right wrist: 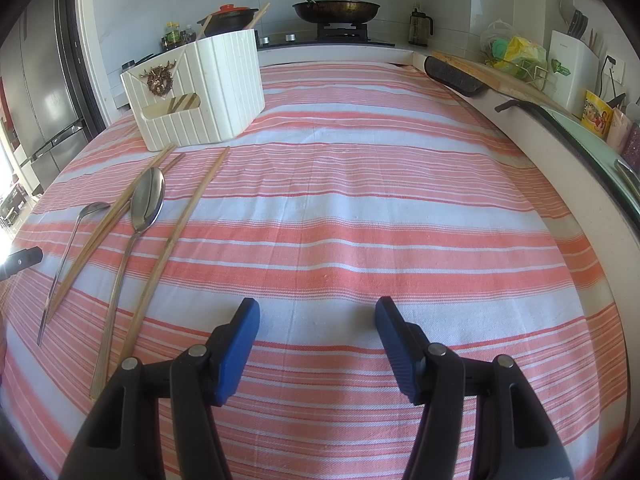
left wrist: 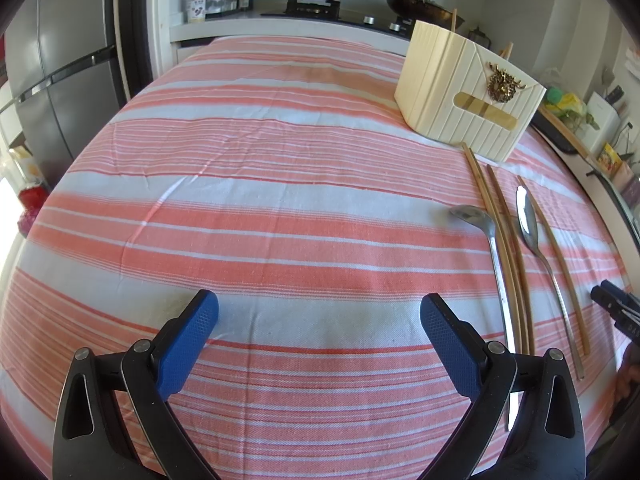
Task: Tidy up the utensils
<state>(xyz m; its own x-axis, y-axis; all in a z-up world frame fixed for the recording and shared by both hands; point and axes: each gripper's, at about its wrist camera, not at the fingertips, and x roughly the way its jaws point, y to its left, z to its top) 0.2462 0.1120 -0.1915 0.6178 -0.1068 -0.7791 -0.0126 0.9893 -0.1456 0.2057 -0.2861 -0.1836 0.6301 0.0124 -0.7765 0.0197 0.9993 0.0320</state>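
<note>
Hovering empty — both tools [left wrist: 319, 306] [right wrist: 317, 312] gape above striped cloth [right wrist: 360, 216].

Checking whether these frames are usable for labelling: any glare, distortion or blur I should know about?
Left wrist view: strong fisheye bowing of the striped tablecloth, bright blown-out patch at the left edge, spoons sharp. Right wrist view: same barrel distortion, sun glare at the left edge, white utensil holder clear; dark vignette in the corners of both.
</note>
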